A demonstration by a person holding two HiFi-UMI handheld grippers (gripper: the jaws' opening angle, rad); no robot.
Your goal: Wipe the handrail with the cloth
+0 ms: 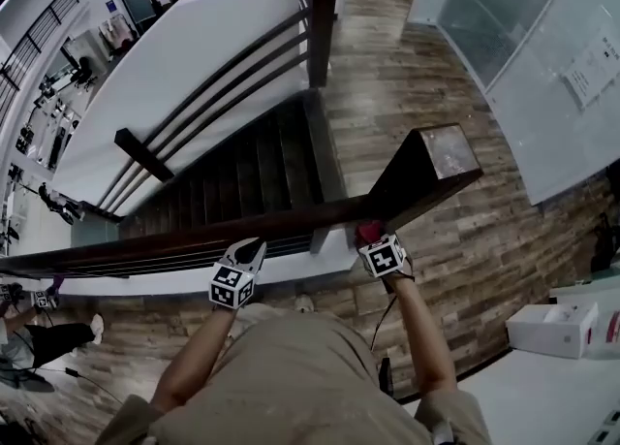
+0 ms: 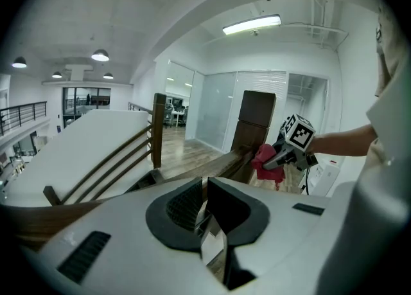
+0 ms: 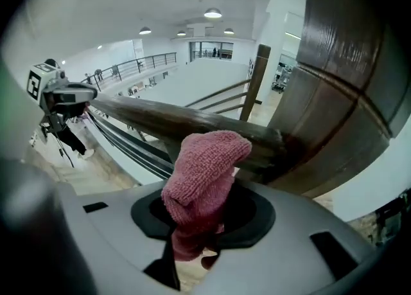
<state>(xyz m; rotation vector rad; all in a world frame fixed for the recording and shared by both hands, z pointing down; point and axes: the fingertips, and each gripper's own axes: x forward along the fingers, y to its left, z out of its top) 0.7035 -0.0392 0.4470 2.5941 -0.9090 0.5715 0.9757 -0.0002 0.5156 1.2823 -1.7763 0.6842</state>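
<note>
Red cloth (image 3: 202,184) bunched between right gripper (image 1: 378,247) jaws, clamped, against handrail (image 1: 174,244) just beside newel post (image 1: 426,170); right forearm outstretched, gripper angled steeply down; left gripper (image 1: 250,249) jaws together, empty, by rail farther from post.

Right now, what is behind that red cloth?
Behind the cloth runs the dark wooden handrail, joining the square post. The stretch of rail directly behind the cloth is covered.
</note>
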